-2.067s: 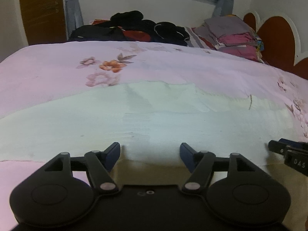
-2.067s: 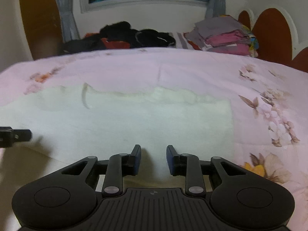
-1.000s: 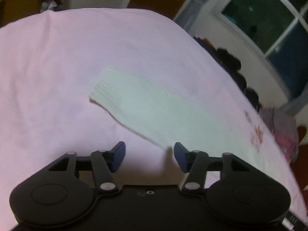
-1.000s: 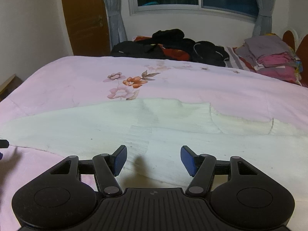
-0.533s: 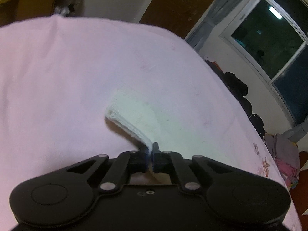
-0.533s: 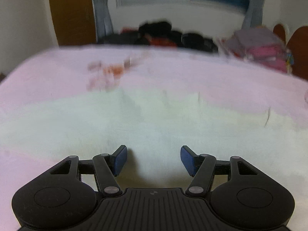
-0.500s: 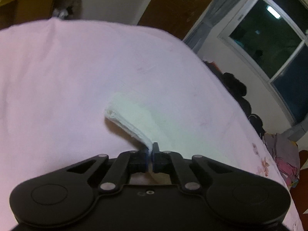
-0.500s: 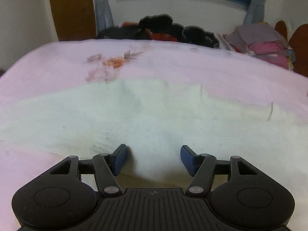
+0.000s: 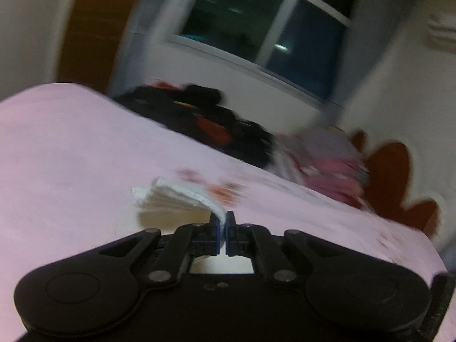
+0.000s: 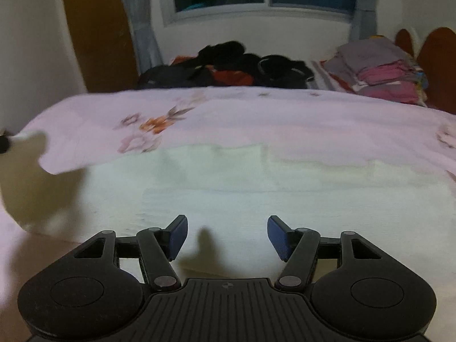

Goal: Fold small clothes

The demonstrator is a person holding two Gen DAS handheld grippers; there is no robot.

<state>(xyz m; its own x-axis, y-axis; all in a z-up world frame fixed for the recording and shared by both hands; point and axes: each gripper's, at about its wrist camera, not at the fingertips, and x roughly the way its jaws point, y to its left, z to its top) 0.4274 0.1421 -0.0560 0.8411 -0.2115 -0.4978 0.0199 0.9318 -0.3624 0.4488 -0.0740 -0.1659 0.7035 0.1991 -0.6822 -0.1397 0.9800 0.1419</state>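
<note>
the left gripper (image 9: 223, 229) has its fingers pinched tight on one end of the cream knit garment (image 10: 256, 188), lifted off the pink bed cover (image 10: 256, 119). the garment's long axis runs left to right across the bed. the right gripper (image 10: 225, 236) hovers over its middle, fingers wide, holding nothing; the fold likely travels rightward.

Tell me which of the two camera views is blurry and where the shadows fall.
Left wrist view: motion-smeared throughout, window and clothes pile streaked. Right wrist view: mostly sharp; the right tool casts a dark shadow on the white cloth between its fingers.
</note>
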